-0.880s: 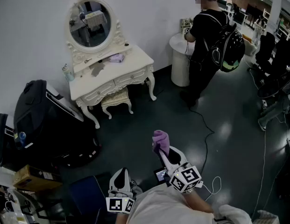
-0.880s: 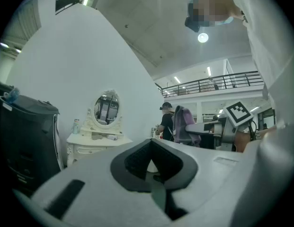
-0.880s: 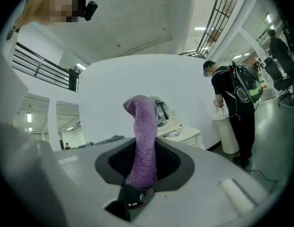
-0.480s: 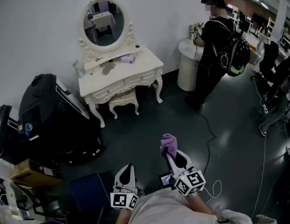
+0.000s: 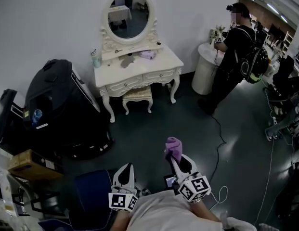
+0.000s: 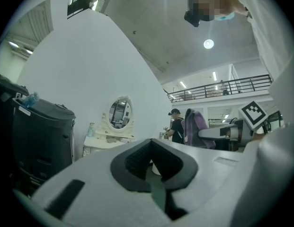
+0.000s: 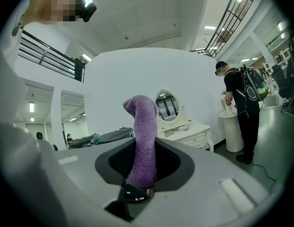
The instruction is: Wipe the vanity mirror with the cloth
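Observation:
An oval vanity mirror (image 5: 129,16) in an ornate white frame stands on a white dressing table (image 5: 159,64) against the far wall; it shows small in the left gripper view as the mirror (image 6: 120,112) and in the right gripper view as the mirror (image 7: 167,105). My right gripper (image 5: 171,154) is shut on a purple cloth (image 5: 173,147), which sticks up between its jaws as the cloth (image 7: 143,141). My left gripper (image 5: 125,170) is shut and holds nothing. Both grippers are low, close to my body, well away from the table.
A stool (image 5: 136,96) sits under the table. A large black case (image 5: 62,107) stands left of it. A person with a backpack (image 5: 236,52) stands at a round white stand (image 5: 207,73) to the right. Cables (image 5: 272,153) run over the dark floor.
The view has swung left and forward: the dressing table and mirror have shifted rightwards in the picture. Both grippers keep their places, the cloth still held in the right one.

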The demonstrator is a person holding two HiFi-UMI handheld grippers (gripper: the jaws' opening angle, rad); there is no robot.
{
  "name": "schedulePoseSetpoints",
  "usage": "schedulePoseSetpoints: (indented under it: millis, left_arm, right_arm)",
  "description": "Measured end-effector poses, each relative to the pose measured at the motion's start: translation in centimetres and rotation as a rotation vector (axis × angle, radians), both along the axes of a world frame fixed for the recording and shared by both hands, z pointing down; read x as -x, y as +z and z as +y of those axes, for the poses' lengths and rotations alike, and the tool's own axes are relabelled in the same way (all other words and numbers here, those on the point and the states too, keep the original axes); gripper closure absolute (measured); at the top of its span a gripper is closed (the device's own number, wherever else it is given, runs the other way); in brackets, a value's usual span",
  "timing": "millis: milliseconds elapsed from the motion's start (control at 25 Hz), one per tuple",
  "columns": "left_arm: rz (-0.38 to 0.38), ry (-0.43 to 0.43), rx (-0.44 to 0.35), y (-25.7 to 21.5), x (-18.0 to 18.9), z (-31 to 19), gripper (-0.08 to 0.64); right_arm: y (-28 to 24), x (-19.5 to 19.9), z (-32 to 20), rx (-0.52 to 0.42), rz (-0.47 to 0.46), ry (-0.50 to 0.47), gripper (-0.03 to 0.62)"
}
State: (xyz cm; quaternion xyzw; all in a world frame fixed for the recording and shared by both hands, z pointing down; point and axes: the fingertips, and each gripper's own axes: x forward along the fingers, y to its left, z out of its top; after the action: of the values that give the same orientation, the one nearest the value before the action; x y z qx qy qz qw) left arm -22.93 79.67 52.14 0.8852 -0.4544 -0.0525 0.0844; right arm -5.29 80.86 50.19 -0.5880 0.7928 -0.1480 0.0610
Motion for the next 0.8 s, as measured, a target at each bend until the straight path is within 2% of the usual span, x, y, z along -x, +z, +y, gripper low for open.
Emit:
schedulePoseSetpoints:
  millis: [240, 480, 800]
  left_arm:
    - [-0.01, 0.04, -0.011, 0.3, 2.5, 0.2, 0.557]
    - [-0.017, 0.031, -0.016, 0.7, 4.4, -1.0, 0.557]
    - [-0.019, 0.009, 0.013, 1.7, 4.2, -5.5, 0.557]
  right_arm:
    - [-0.2, 2.7, 0.1, -0.025, -0.004, 0.032, 0.491]
    - [0.2, 4.4, -1.7, -0.02, -0.011, 0.015, 0.491]
    - [0.9, 4.6, -6.5, -0.009, -0.009, -0.015, 0.491]
